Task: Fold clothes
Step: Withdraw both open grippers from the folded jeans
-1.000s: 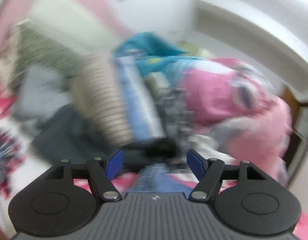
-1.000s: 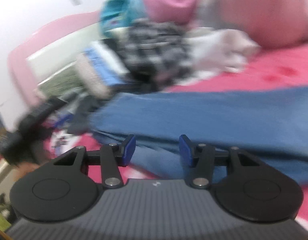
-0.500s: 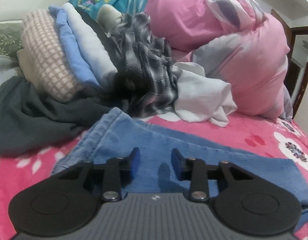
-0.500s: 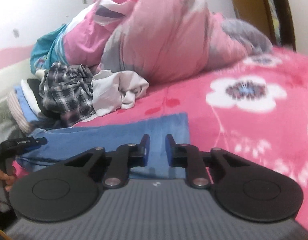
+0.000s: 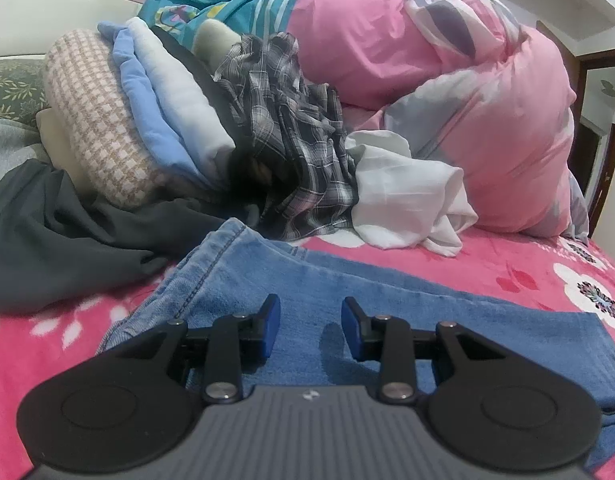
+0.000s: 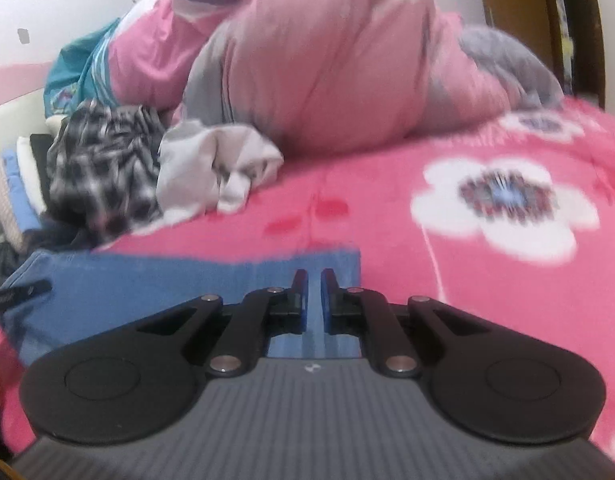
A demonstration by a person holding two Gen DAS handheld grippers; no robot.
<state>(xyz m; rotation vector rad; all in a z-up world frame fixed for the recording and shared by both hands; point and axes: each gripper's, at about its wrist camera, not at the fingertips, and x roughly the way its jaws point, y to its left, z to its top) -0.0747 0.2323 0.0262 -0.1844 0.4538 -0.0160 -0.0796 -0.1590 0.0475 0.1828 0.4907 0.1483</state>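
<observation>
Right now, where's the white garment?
Left wrist view, right of centre: the crumpled white garment lies between the plaid shirt and pink duvet, beyond the jeans.

jeans [image 5: 387, 300] | blue denim, I see them spread flat on the pink flowered bed, lower centre of both frames | stitched edge lifted slightly at upper left | far corner [image 6: 339, 260] square, lying flat

A home bedroom: a bed with a pink flowered blanket [image 5: 487, 264], a bunched pink duvet [image 5: 487, 120] upper right, clothes piled [image 5: 167, 120] at left against a padded headboard [image 5: 47, 20].
</observation>
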